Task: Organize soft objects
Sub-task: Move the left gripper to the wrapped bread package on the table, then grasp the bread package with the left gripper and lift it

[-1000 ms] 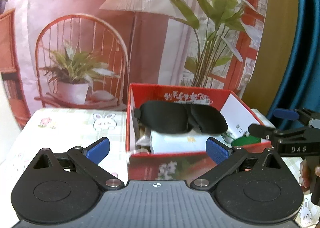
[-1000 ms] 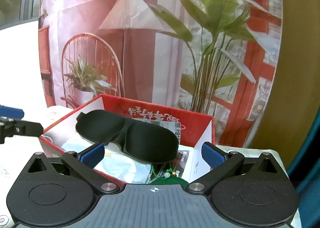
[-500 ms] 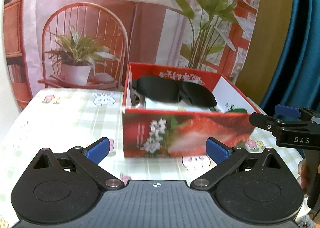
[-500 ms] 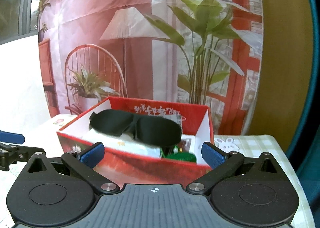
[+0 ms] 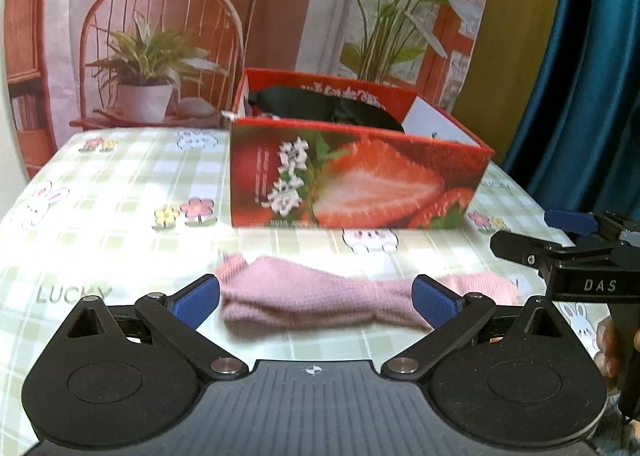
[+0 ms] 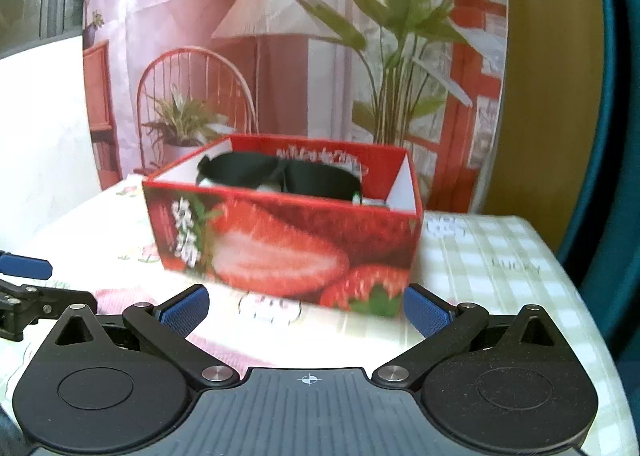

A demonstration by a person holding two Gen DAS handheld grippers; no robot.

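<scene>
**Pink sock flat on the tablecloth, sleep mask in the strawberry box**

A pink knitted sock [image 5: 316,298] lies flat on the checked tablecloth [image 5: 120,184], between the left gripper [image 5: 316,298] and the red strawberry-printed box [image 5: 352,180]. It is soft and ribbed, slightly pinched at the middle so both ends look wider. Its long axis runs left to right across the left wrist view, roughly parallel to the box's near wall; one end shows a rounded cuff-like edge at the left, the other reaches toward the right gripper [image 6: 306,310]. Which end is the toe cannot be told. In the right wrist view only a pink strip [image 6: 120,302] of it shows at the lower left.

A black sleep mask [image 6: 280,174] rests inside the box on top of pale contents, its length lying along the box's width.

The left gripper hangs just above the sock with its blue-padded fingers [image 5: 196,298] spread wide, holding nothing. The right gripper is likewise wide open and empty, facing the box's front wall
</scene>
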